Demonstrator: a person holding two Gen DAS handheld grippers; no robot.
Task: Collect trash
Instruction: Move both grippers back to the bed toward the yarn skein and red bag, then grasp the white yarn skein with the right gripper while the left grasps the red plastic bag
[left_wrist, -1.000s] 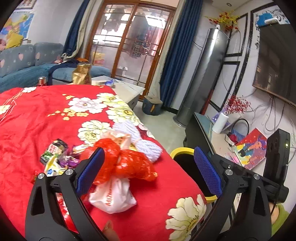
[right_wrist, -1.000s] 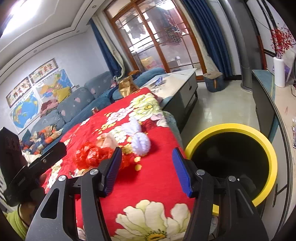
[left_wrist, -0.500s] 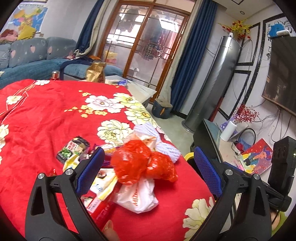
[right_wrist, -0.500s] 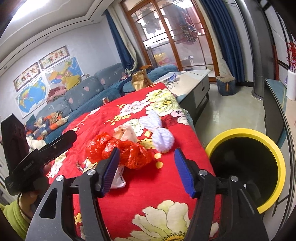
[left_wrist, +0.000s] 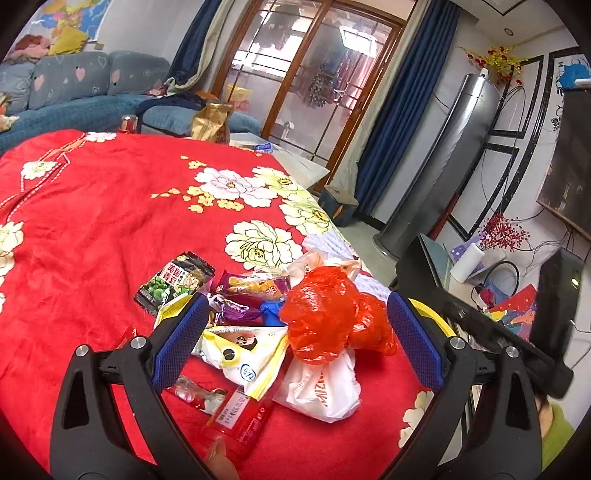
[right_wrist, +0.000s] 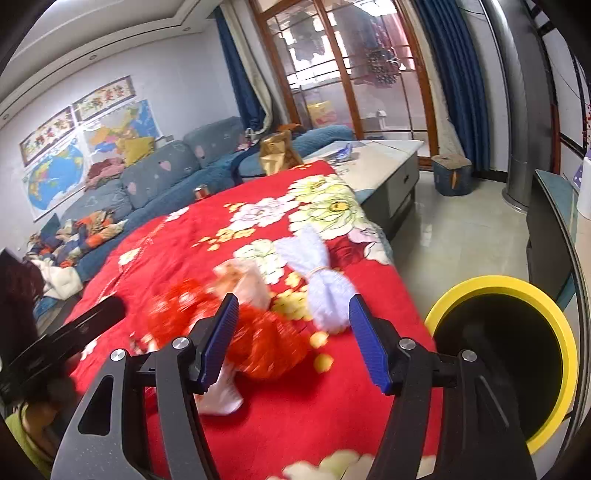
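Left claw (left_wrist: 295, 334): wide open, nothing pinched, hovering over the trash heap.
Right claw (right_wrist: 291, 341): open too, pads clear of everything, red blanket (right_wrist: 177, 254) showing between them.
Red plastic bag (left_wrist: 332, 317): crumpled, sitting on top of the white bag (left_wrist: 325, 387), between the left claw's fingers but untouched.
Snack wrappers (left_wrist: 173, 282): scattered just left of the red bag on the blanket.
White yarn bundle (right_wrist: 325, 288): lying near the blanket's edge.
Yellow-rimmed bin (right_wrist: 554, 306): on the floor beside the bed, dark inside, contents cannot be told.
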